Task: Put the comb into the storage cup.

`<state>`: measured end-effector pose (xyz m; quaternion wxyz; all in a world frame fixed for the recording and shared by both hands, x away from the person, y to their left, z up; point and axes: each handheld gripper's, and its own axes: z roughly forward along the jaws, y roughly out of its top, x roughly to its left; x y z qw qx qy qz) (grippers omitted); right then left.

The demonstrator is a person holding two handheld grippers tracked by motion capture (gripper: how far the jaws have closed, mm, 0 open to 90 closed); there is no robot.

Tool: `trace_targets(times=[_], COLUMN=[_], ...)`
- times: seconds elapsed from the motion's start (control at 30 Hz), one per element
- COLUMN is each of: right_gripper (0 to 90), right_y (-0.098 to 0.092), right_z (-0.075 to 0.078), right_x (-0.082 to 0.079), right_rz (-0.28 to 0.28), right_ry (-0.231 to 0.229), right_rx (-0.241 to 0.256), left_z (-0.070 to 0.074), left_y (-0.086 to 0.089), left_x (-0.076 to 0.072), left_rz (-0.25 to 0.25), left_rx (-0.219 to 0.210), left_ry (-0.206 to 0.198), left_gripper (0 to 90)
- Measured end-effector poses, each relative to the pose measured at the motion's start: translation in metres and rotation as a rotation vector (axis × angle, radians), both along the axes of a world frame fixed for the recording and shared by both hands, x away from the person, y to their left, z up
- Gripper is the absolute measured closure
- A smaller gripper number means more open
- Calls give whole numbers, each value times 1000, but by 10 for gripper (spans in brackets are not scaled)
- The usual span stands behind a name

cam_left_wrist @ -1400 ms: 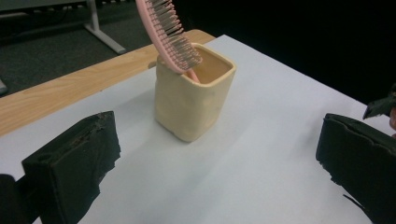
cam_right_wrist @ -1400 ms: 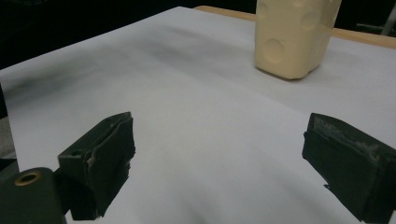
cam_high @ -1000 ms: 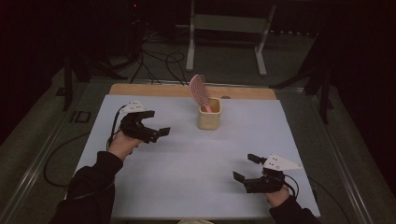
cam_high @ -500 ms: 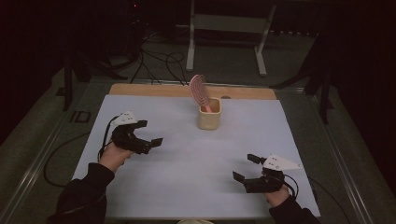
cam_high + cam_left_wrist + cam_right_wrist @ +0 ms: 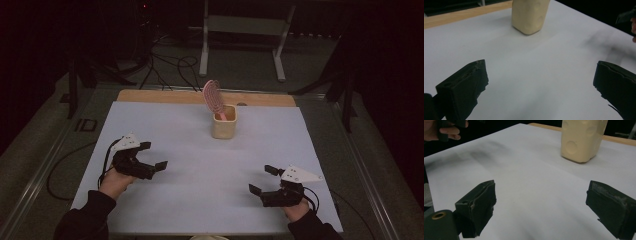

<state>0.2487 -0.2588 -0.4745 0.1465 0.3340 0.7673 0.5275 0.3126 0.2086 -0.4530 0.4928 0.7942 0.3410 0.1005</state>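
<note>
Step in hand: the pink spatula (image 5: 212, 95) stands in the cream holder (image 5: 223, 122), and both tools hang back from it with nothing in them; I judge this a pause after placing or before a fresh reach, and cannot tell which.
Left tool (image 5: 152, 157): jaws spread wide, nothing between them, held just above the white counter (image 5: 210, 170).
Right tool (image 5: 259, 180): jaws likewise wide apart and bare, low over the counter's near edge.
Holder from the left tool: ahead and off to its right side, well apart; in the left gripper view the holder (image 5: 530, 15) sits high above the gap between the jaws.
Holder from the right tool: ahead and to its left, well apart; the holder (image 5: 582, 140) stands toward the upper right of the right gripper view.
Spatula: slotted head up, leaning toward the left tool's side, handle down inside the holder.
Next move calls for: if the spatula is to come out, either tool must travel forward, rise above the holder's rim, and close on the thin neck under the head without tipping the light holder.
</note>
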Motion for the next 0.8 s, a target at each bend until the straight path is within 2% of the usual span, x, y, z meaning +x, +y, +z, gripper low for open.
trace_targets(times=[0.17, 0.2, 0.37, 0.6, 0.8], right_gripper=[89, 89, 89, 89, 89], right_y=[0, 0, 0, 1, 1], right_z=[0, 0, 0, 0, 0], right_x=[0, 0, 0, 0, 0], right_rz=[4, 4, 4, 3, 5], right_ry=[-2, -2, -3, -4, -4], right_rx=[-3, -3, -3, -5, -4], left_z=[-4, -9, -17, -27, -35], left_y=[4, 10, 15, 24, 28], left_x=[-5, -9, -17, -28, -38], left_rz=[9, 23, 33, 64, 81], left_rx=[-9, -16, -1, -7, 6], left_ry=[-9, -22, -26, -24, -14], left_gripper=[0, 0, 0, 0, 0])
